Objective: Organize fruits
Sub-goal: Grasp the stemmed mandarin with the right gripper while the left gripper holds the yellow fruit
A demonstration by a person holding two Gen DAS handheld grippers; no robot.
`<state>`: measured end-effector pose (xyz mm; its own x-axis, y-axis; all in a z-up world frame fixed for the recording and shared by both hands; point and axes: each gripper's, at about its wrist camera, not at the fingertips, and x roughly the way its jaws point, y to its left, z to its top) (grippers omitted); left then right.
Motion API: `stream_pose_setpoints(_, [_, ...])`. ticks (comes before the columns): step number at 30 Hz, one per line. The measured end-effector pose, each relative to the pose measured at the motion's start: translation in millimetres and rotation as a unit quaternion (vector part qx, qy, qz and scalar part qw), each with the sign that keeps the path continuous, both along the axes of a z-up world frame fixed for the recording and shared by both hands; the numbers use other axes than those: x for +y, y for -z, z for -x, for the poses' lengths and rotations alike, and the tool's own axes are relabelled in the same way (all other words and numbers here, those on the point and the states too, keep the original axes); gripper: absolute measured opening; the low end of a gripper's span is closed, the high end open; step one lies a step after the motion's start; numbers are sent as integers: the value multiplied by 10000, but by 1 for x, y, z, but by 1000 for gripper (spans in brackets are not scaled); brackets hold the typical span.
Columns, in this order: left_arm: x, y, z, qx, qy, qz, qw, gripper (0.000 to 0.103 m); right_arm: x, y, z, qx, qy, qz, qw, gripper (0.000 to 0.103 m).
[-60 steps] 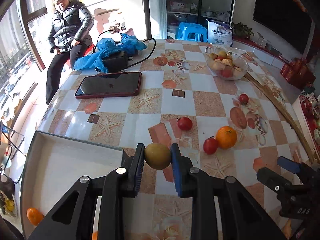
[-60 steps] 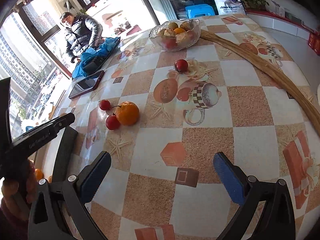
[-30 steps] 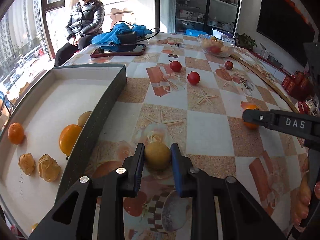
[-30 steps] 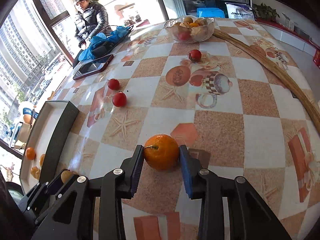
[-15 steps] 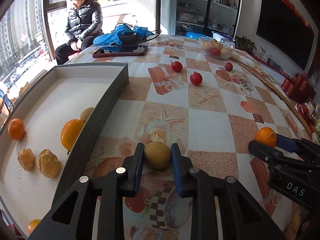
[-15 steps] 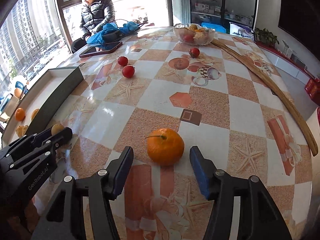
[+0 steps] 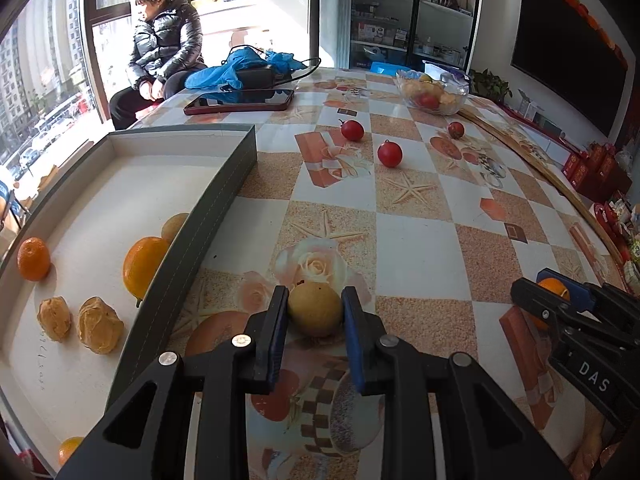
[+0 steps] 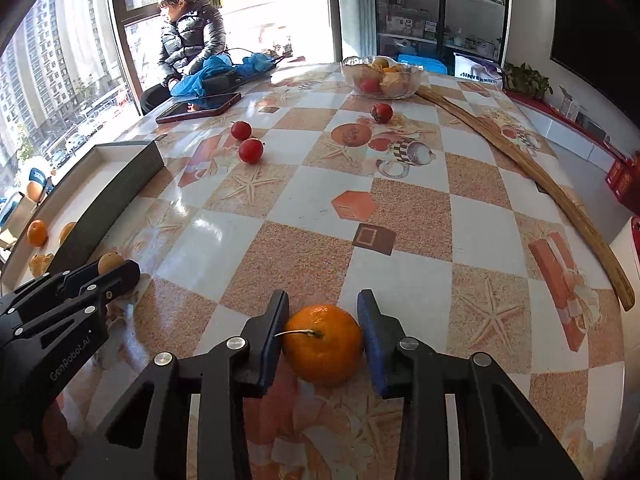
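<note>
Here the orange [image 8: 323,343] sits clamped between the right gripper [image 8: 322,336] pads.

Glossy printed tablecloth [image 8: 420,216]; clear glass bowl [image 8: 382,76]; matt dark tray [image 7: 224,184] wall, pale matt floor; dimpled orange [image 8: 322,344] peel; matt black plastic gripper frames, blue pads [image 7: 354,332]; long wooden strip [image 8: 540,176].

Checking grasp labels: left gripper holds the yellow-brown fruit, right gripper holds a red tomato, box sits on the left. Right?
Not quite. The right gripper holds an orange, as the right wrist view shows; the red tomatoes lie loose farther up the table. The left gripper does hold the yellow-brown fruit, and the box sits on the left.
</note>
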<state>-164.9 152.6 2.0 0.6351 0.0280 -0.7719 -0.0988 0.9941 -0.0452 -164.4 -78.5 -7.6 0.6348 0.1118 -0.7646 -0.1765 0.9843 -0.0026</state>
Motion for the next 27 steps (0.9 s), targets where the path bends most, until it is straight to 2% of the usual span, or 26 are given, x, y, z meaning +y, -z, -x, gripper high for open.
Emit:
stream_pose_setpoints(3, [0, -2, 8, 107, 56, 67, 9999, 29, -9, 0, 13, -4, 18, -197, 9998, 37])
stream_pose_setpoints(7, [-3, -3, 16, 216, 12, 89, 9997, 29, -10, 1, 27, -143, 33, -144, 9998, 38])
stream_pose_setpoints(27, [-9, -4, 22, 260, -28, 27, 9997, 29, -11, 1, 26, -169, 55, -91, 9998, 38])
